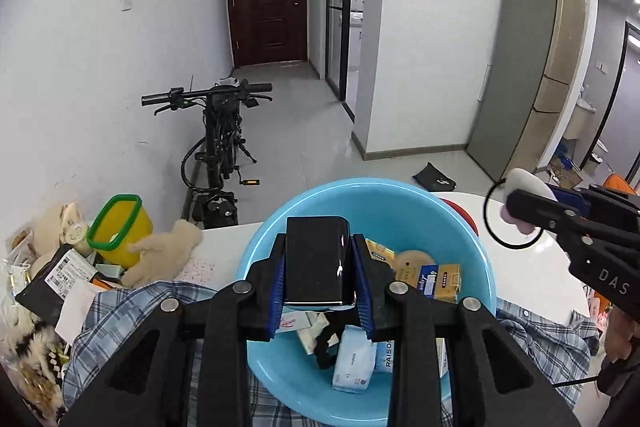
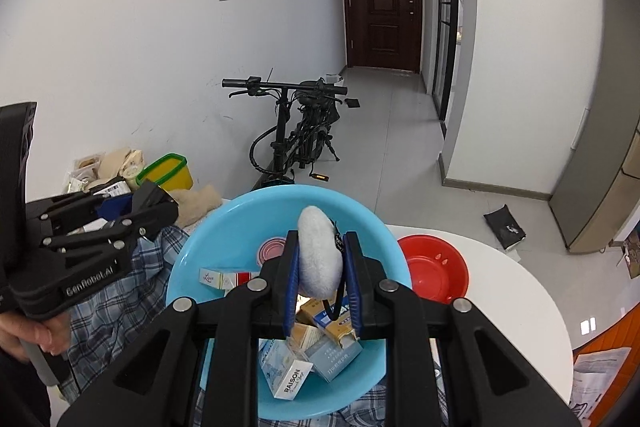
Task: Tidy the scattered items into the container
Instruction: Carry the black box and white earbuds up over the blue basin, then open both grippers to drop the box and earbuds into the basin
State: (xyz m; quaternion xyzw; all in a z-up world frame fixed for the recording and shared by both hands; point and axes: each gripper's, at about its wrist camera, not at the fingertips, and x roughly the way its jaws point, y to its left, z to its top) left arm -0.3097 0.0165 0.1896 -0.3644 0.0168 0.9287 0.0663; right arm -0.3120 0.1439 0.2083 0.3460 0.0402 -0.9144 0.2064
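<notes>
Broadly, a round white table [image 2: 500, 291] carries everything, its near side covered by a crumpled blue-and-white plaid cloth [image 1: 132, 311]. On that cloth sits one large round basin [image 1: 476, 267] of smooth sky-blue plastic, already holding a jumble of small cardboard packets, among them a white carton [image 2: 292, 381] printed RAISON and a yellow-and-blue packet [image 1: 438, 281]; a red-topped tin [image 2: 270, 249] lies at its far side. One shallow red plastic bowl [image 2: 434, 269] stands just beside the basin on the bare tabletop. Off to the other side a heap of clutter includes one yellow tub [image 1: 120, 231] with a green rim and a beige knitted glove [image 1: 164, 257]. Two grippers hang above the basin, each pointing downward and away. The left gripper [image 1: 318, 291] is clenched on a glossy black rectangular box [image 1: 316, 261], with rounded corners, its long axis running along the fingers and its far end aimed past the basin's far rim. The right gripper [image 2: 320, 279] is clamped on a soft, fuzzy, pale grey oval pad [image 2: 318, 255], squeezed edge-on between the blue pads [image 2: 291, 287] with its long axis likewise along the fingers; a thin black loop [image 1: 490, 215] hangs from it. A hand [image 2: 36, 333] grips the left gripper's handle.
</notes>
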